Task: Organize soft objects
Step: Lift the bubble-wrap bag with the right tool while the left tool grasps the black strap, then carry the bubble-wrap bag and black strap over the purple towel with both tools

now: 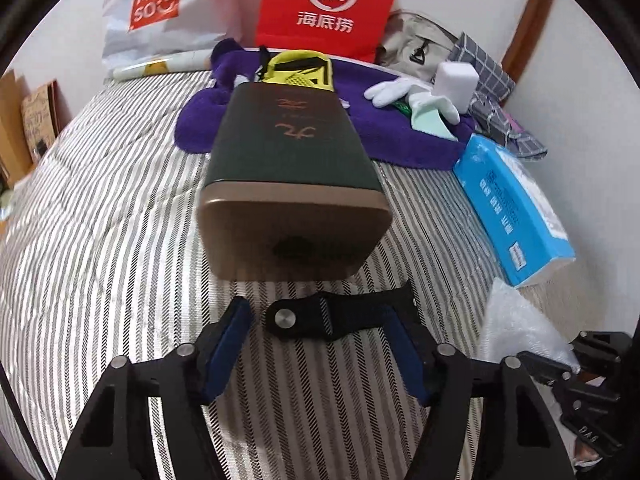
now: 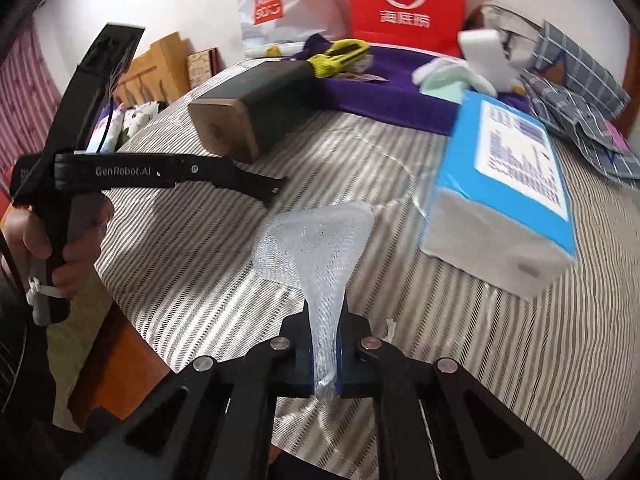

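Observation:
My right gripper (image 2: 325,354) is shut on a clear bubble-wrap piece (image 2: 316,248), which fans out above the fingers over the striped bed (image 2: 200,248); the wrap also shows at the right of the left wrist view (image 1: 520,328). My left gripper (image 1: 326,320) is open, low over the bed, with a black strap with a metal snap (image 1: 316,316) lying between its fingers. White gloves (image 1: 404,92), a mint cloth (image 1: 430,118), a white sponge block (image 1: 456,80) and a yellow mesh pouch (image 1: 298,72) lie on a purple towel (image 1: 384,136) farther back.
A dark green box with a tan end (image 1: 292,176) lies just ahead of the left gripper. A blue tissue pack (image 1: 508,204) lies at right. A red paper bag (image 1: 328,4), a white Miniso bag (image 1: 160,12), a backpack (image 1: 416,44) and plaid cloth (image 1: 496,92) stand behind.

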Demonstrator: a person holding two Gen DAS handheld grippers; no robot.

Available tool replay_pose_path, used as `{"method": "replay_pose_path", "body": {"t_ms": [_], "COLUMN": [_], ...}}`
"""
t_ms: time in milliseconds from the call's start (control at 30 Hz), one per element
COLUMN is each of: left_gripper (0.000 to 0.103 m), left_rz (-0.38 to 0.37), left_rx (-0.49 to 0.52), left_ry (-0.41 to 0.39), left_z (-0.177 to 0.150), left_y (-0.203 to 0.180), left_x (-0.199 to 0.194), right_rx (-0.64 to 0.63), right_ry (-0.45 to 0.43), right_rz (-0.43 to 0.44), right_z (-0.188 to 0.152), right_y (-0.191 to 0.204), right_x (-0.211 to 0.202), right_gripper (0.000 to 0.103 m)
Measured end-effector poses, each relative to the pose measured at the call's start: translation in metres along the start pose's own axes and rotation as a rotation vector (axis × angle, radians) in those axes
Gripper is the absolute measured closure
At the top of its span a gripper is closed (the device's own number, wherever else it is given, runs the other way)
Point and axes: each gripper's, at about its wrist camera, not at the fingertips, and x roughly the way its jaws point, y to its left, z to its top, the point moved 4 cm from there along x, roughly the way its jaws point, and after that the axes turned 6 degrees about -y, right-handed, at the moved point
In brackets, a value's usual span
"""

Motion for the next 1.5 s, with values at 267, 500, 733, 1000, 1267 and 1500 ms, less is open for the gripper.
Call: {"method": "replay_pose_path", "body": {"t_ms": [267, 500, 733, 1000, 1267, 1500], "left_gripper": [0.057, 0.057, 0.058, 0.057, 0.08, 0.083], "left_rz": [-0.069, -0.067, -0.128, -0.02, -0.055, -0.058], "left_rx": [0.094, 0.08, 0.163, 0.329, 0.343, 0.361], "left_ry": [0.044, 0.044, 0.084, 0.082, 0.104, 0.083], "left_z": [-0.015, -0.003, -0.017, -0.009, -0.007, -0.011], "left_y": [-0.03, -0.031, -0.059, -0.083, -0.092, -0.097], "left_x": [-0.008, 0.005, 0.0, 0.019, 0.021, 0.021], "right_rx": [0.059, 0.082, 0.105, 0.127, 0.14, 0.159], "right_ry": [-0.006, -0.022, -0.044, -0.051, -0.034, -0.027], "right_rz": [-0.02, -0.029, -0.038, -0.07, -0.076, -0.049], "right_z": [-0.007, -0.006, -0.009, -0.014, -0.023, -0.027], "right_y": [-0.018, -0.032, -0.039, -0.053, -0.057, -0.057], "right_x": [-0.004, -0.013, -0.022, -0.034, -0.03, -0.021], "right_gripper": [0.097, 0.097, 0.097, 0.097, 0.097, 0.097]}}
